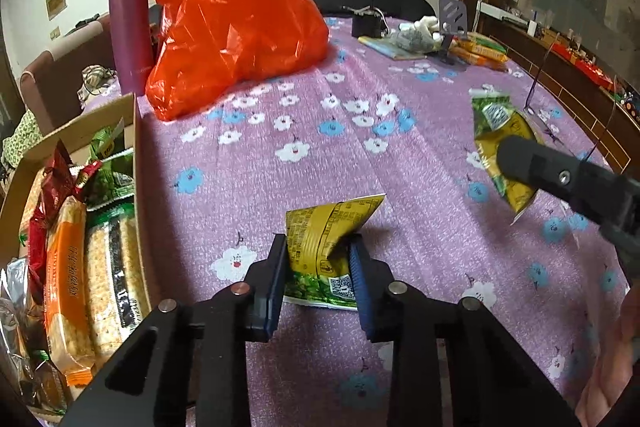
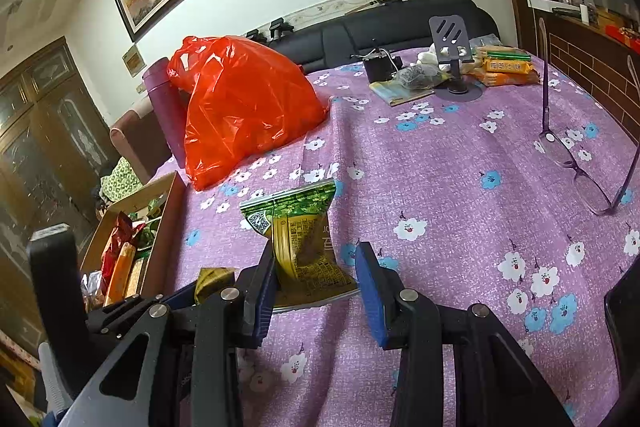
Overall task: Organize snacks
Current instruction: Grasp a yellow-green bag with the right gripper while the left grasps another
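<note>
**Two snack packets in hand, box waiting at the left**

Purple flowered cloth covers the table [image 1: 360,155] where the sorting goes on, and both grippers hang over its near part, each with a small yellow-green snack packet.

From the left wrist view, the left gripper [image 1: 320,267] has its blue pads clamped on the left packet [image 1: 324,247], which is squeezed narrow at the waist and creased, its far corner sticking up past the fingertips. The pinch sits across the middle, which I judge keeps the light pouch from swinging.

To the right in that view, the right gripper [image 2: 316,275] holds the right packet [image 2: 300,239] clear of the cloth. From its own camera, its jaws stand wider. The left pad presses the packet's left side; I cannot tell whether the right pad touches it, so the grip looks partial.

At the left edge of the table stands an open cardboard box [image 1: 132,131] already packed with snacks: long cracker packs [image 1: 108,267] lying side by side, and red and green pouches behind them. That is likely where both packets belong, and the left one is nearer to it.

Farther off, a red plastic bag [image 1: 232,27] slumps beside a purple flask [image 1: 128,23]. At the far right lie more orange biscuit packs [image 2: 506,67], a phone stand [image 2: 450,39] and, nearer, a pair of glasses [image 2: 576,163] worth steering around.
</note>
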